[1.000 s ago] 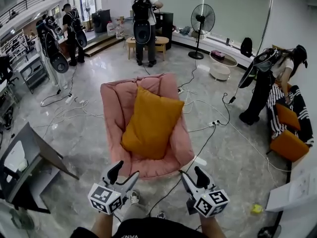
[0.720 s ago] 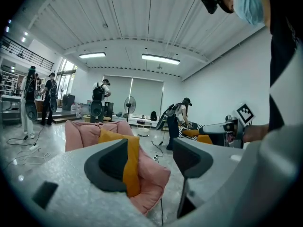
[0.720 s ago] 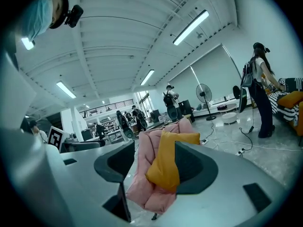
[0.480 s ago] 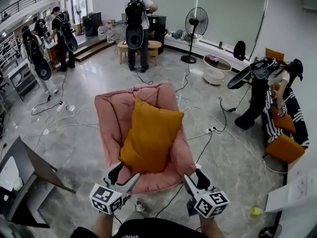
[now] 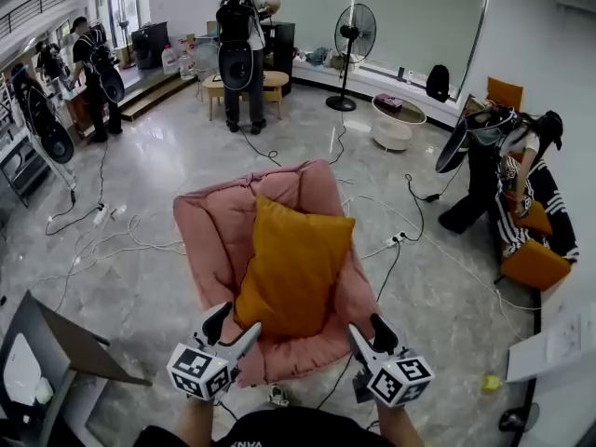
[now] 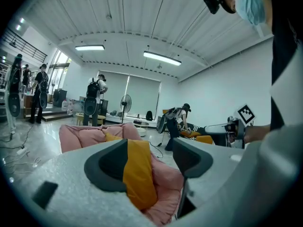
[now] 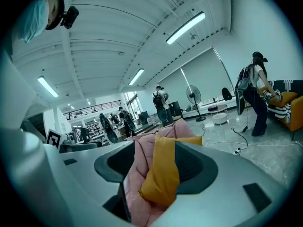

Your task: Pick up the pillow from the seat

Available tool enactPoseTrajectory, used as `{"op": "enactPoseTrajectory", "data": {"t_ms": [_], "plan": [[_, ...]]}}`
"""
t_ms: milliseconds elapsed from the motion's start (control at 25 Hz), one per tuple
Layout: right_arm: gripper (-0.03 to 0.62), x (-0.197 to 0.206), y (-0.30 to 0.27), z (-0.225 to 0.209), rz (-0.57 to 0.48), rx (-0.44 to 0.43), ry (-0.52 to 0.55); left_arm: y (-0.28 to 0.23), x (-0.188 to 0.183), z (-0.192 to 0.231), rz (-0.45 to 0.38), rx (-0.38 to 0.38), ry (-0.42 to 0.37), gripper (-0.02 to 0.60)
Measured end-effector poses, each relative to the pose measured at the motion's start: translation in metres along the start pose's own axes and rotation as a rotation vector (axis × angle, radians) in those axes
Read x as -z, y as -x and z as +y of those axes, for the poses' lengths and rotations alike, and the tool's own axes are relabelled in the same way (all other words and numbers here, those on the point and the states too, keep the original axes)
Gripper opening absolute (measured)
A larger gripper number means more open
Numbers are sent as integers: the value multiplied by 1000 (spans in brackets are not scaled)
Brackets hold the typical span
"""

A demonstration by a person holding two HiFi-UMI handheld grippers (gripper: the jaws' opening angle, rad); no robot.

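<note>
Pickup not yet begun. Mustard-yellow square fabric pillow (image 5: 293, 268) at frame centre, propped against pink padded seat (image 5: 209, 236), untouched. Left gripper (image 5: 237, 320) and right gripper (image 5: 366, 327) at lower frame, jaws apart, empty, near seat's front edge. Remaining: reach, clamp, lift.

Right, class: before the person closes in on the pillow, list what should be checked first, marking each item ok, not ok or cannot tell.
1. Left gripper open, gripping nothing: ok.
2. Right gripper open, gripping nothing: ok.
3. Orange pillow lying uncovered on the pink chair: ok.
4. Both grippers aimed at the pillow: ok.
5. Grippers touching the pillow: not ok, both are short of it.
6. Feet clear of the floor cable beside the chair: cannot tell.
</note>
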State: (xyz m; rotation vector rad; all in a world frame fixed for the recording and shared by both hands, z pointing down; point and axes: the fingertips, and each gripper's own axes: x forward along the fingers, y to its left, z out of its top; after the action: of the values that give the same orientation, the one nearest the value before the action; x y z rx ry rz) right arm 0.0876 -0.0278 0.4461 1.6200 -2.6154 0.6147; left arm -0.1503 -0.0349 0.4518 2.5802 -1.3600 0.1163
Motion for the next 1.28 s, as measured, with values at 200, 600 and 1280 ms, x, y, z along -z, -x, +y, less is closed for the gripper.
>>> {"op": "enactPoseTrajectory", "data": {"t_ms": [200,600,1280], "plan": [[252,4,-16,-1,4,45,-10,-13,0,31,6,16,18,293],[252,2,-46,-39,45,71,-45,-51,8,42,47,12,57,293],[252,12,-196,-132,206,-32,-81,-152,52,98,163,-136,162,293]]}}
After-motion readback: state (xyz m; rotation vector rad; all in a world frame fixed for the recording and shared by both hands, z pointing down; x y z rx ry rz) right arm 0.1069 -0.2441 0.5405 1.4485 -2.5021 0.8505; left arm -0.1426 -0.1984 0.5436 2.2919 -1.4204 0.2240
